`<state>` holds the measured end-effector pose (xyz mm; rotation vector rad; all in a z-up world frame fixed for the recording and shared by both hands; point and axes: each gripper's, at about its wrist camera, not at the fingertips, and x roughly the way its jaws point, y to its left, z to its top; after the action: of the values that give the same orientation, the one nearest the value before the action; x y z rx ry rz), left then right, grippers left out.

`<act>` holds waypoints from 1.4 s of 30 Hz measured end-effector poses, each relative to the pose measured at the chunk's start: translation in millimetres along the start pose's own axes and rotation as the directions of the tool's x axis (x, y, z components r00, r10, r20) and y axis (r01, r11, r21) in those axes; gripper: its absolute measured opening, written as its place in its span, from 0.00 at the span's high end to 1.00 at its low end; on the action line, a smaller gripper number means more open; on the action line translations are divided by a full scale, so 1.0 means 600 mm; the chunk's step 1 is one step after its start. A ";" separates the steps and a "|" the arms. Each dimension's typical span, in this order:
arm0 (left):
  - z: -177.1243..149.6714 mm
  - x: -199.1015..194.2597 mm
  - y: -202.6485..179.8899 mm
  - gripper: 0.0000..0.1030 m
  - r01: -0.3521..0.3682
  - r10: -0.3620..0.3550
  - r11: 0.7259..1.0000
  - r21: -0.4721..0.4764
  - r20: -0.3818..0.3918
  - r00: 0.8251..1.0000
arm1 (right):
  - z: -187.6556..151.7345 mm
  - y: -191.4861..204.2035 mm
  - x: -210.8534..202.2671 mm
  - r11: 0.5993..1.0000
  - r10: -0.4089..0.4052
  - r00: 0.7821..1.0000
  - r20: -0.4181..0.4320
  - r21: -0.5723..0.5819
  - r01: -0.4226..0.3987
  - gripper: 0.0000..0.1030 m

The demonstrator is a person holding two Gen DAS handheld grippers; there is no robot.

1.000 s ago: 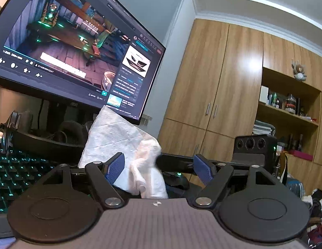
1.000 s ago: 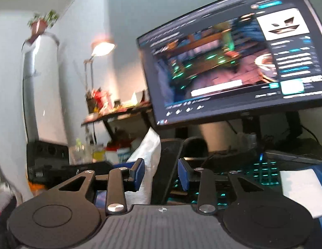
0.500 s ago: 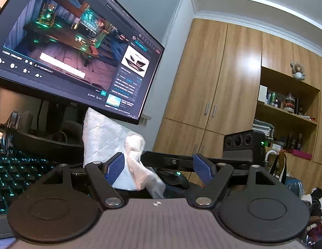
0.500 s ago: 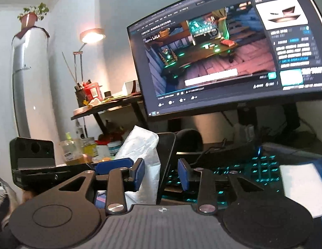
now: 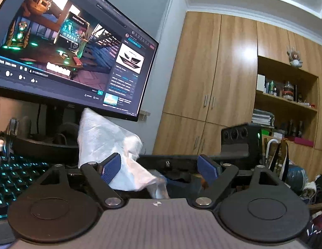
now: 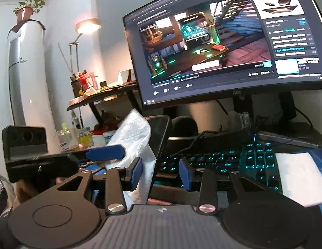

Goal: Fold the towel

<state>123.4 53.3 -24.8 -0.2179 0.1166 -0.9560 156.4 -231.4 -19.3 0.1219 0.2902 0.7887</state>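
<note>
The white towel [image 5: 102,143] is standing crumpled just beyond the left hand-held gripper [image 5: 159,169], whose jaws are gaping wide and holding nothing; the right hand-held gripper [image 6: 161,175] is likewise gaping, empty. A careless pinch is risking catching only one layer, because the cloth is bunched.

Crumpled white paper towel [image 5: 102,143] now lower and further left in the left wrist view, a loose fold drooping between the spread blue pads, black right gripper [image 5: 233,143] nearer, game scene on the curved black monitor [image 6: 212,47] switched.
</note>
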 end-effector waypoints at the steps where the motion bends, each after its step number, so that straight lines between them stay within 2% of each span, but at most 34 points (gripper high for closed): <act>1: 0.001 -0.002 0.000 0.19 -0.008 0.008 1.000 0.002 0.004 1.000 | 0.006 -0.001 0.004 1.000 -0.008 1.000 0.003 0.001 0.008 0.59; 6: 0.006 -0.014 0.002 0.19 -0.047 0.046 0.999 0.012 0.027 0.999 | 0.020 0.011 0.016 0.999 -0.040 0.999 -0.002 -0.037 0.039 0.59; 9: 0.011 -0.027 0.012 0.19 -0.097 0.098 0.995 -0.023 0.071 0.993 | 0.007 0.016 0.014 0.998 -0.039 0.999 -0.002 -0.049 0.039 0.59; 12: 0.014 -0.037 0.027 0.19 -0.106 0.114 0.991 -0.077 0.100 0.988 | -0.004 0.016 0.010 0.999 -0.032 0.999 -0.001 -0.042 0.032 0.59; 16: 0.013 -0.033 0.036 0.19 -0.160 0.166 0.983 -0.089 0.070 0.984 | 0.000 0.016 0.015 0.998 -0.034 0.999 0.002 -0.047 0.034 0.59; 22: 0.012 -0.014 0.040 0.19 -0.187 0.188 0.979 -0.081 -0.001 0.982 | 0.009 0.013 0.018 0.997 -0.064 0.998 0.017 -0.042 0.064 0.59; 27: 0.009 -0.004 0.037 0.19 -0.216 0.214 0.975 -0.058 -0.038 0.976 | -0.013 0.009 0.005 0.999 -0.032 0.999 0.013 -0.030 0.032 0.59; 34: 0.009 0.017 0.025 0.19 -0.346 0.345 0.938 0.011 -0.096 0.934 | 0.000 0.015 0.012 0.997 -0.056 0.998 0.009 -0.049 0.057 0.57; 37: 0.009 0.020 0.022 0.18 -0.356 0.358 0.934 0.031 -0.103 0.928 | -0.006 0.017 0.012 0.998 -0.046 0.999 0.004 -0.049 0.046 0.57; 42: 0.010 0.019 0.032 0.16 -0.367 0.365 0.930 0.002 -0.112 0.924 | -0.017 0.013 0.006 0.999 -0.028 1.000 0.005 -0.038 0.028 0.56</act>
<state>146.4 55.2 -23.4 -0.1530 0.2599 -0.5924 150.6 -223.2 -27.9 0.0833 0.2716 0.7656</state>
